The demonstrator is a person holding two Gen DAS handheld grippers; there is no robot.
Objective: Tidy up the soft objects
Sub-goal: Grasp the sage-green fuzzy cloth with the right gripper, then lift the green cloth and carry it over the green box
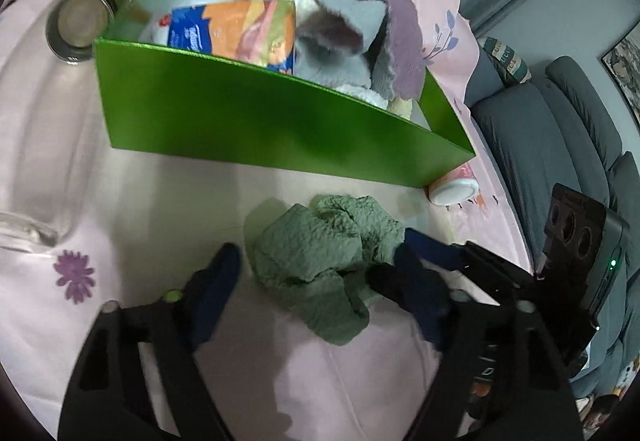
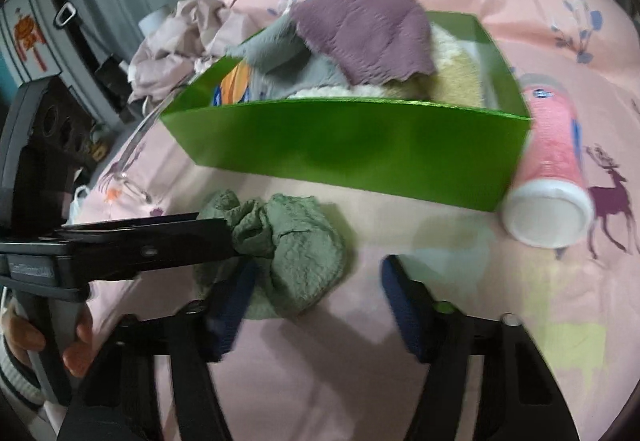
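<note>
Green cloth [image 1: 324, 261]: crumpled on the pink sheet [image 1: 120, 201], just before the green box [image 1: 256, 121].
Left gripper [image 1: 316, 273]: spread wide, cloth lying between its fingers.
Right gripper [image 2: 316, 305]: also spread; cloth touches its left finger.
Box: filled with purple and grey cloths.

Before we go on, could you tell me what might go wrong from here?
The left tongs and right tongs, both open, crowd the same green cloth; they might collide. The green box is already heaped, with a purple cloth on top, so another piece may spill out.
</note>
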